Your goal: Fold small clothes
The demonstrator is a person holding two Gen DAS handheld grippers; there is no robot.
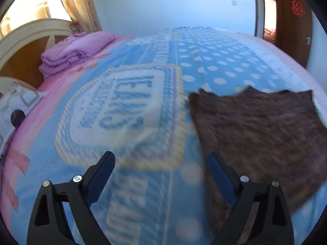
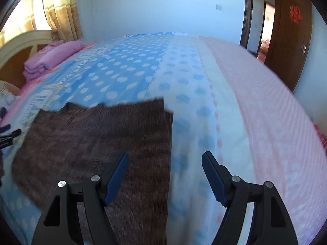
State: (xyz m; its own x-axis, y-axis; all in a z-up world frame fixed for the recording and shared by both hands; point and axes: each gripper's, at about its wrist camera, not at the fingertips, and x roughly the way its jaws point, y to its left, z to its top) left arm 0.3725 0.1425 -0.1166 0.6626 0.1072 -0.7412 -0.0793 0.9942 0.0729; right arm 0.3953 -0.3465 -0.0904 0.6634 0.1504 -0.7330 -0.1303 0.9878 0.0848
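A: Status on the claws?

B: Your left gripper [image 1: 159, 159] has its jaws wide apart, nothing between them, hovering over the bedspread [image 1: 143, 183]. Its right finger [image 1: 219, 175] overlaps the left edge of the brown garment [image 1: 255, 130] in the left wrist cam; can't tell if it's touching the fabric. Left finger is over the blue print w/ the lettered badge [image 1: 120, 110].

A: And the right one?

B: Right gripper [image 2: 165, 159] is apart too, holding nothing. It straddles the garment's right edge: left finger [image 2: 117, 177] over the brown cloth [image 2: 92, 143], right finger over the white dotted strip of bedspread [image 2: 190, 106]. Contact unclear, both frames blurry.

A: Where's the garment sitting?

B: Flat on the bed, spread out, near side of the mattress, between your two grippers. Far edge is uneven w/ a dip in it, looks like a neckline but can't confirm. Right edge runs straight. Dark brown, fuzzy/knit texture.

A: Anything else on the bed?

B: Stack of folded pink bedding [image 1: 75, 51] at the far left by the headboard [image 1: 24, 38], well apart from the garment. Curtain [image 2: 59, 10] behind it, brown door [image 2: 290, 40] at the far right. Tip of your left gripper shows at the left edge of the right wrist cam [image 2: 8, 134].
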